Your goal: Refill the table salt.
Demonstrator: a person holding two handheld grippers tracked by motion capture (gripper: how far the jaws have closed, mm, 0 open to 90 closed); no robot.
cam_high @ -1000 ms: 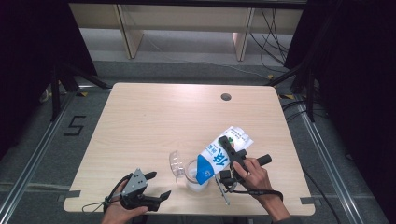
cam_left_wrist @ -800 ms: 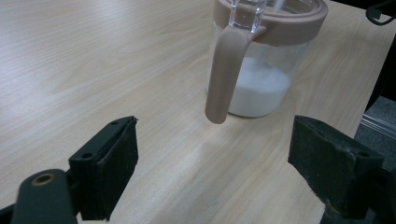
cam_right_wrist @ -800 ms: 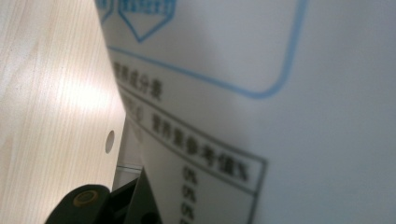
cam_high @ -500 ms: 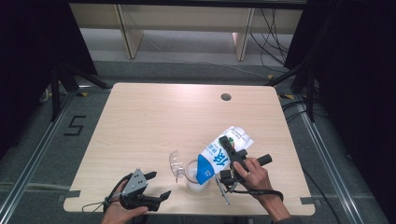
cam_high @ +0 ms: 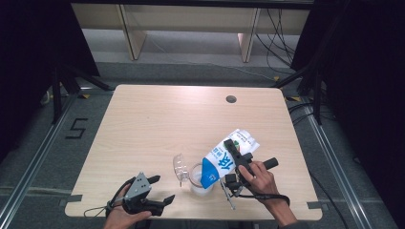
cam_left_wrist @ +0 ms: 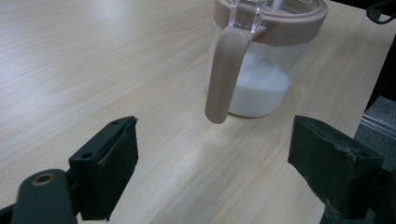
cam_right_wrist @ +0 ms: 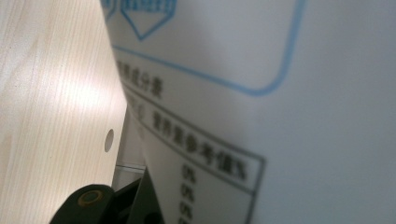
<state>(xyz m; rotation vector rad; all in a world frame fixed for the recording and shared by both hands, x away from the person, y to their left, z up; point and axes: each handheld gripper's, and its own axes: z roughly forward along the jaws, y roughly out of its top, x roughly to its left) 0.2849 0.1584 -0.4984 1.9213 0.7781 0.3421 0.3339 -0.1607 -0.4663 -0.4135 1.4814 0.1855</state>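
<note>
white-and-blue bag (cam_high: 223,160) tilted mouth-down over a clear jar (cam_high: 200,179) holding white powder, near the worktop's front edge.

Light wooden table (cam_high: 153,124), lidded jar (cam_high: 198,177) standing on it

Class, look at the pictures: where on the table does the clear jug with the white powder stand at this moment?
In the high view the clear jug stands near the table's front edge, right of centre, under the tilted bag held by the right hand-held gripper.

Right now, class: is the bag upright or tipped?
Tipped: the bag leans with its blue corner over the jar, which holds white powder.
</note>
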